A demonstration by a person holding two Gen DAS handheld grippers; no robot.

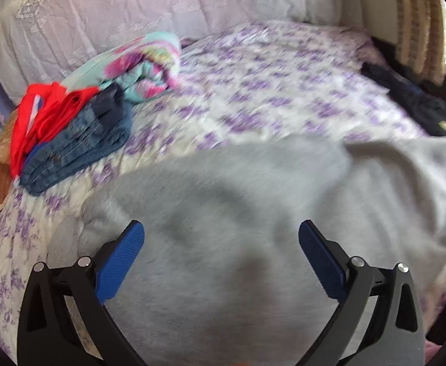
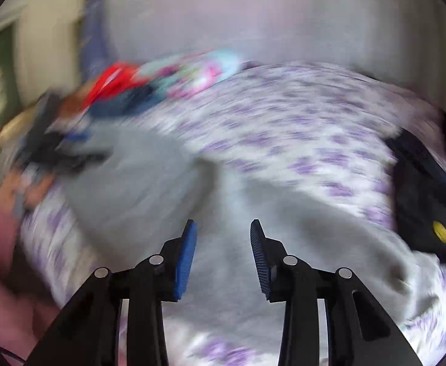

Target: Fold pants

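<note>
Grey pants (image 1: 238, 213) lie spread on a bed with a white and purple flowered cover (image 1: 268, 91). In the left wrist view my left gripper (image 1: 221, 231) is wide open just above the grey cloth, holding nothing. In the right wrist view, which is blurred by motion, the same grey pants (image 2: 223, 183) lie under my right gripper (image 2: 223, 228), whose blue pads stand apart with nothing between them. The other gripper shows as a dark blur at the left (image 2: 64, 152).
A stack of folded clothes lies at the bed's left: blue jeans (image 1: 79, 143), a red garment (image 1: 45, 113) and a pink and turquoise piece (image 1: 143, 67). Dark clothing (image 1: 412, 100) lies at the right edge. Large pale pillows (image 1: 131, 15) stand behind.
</note>
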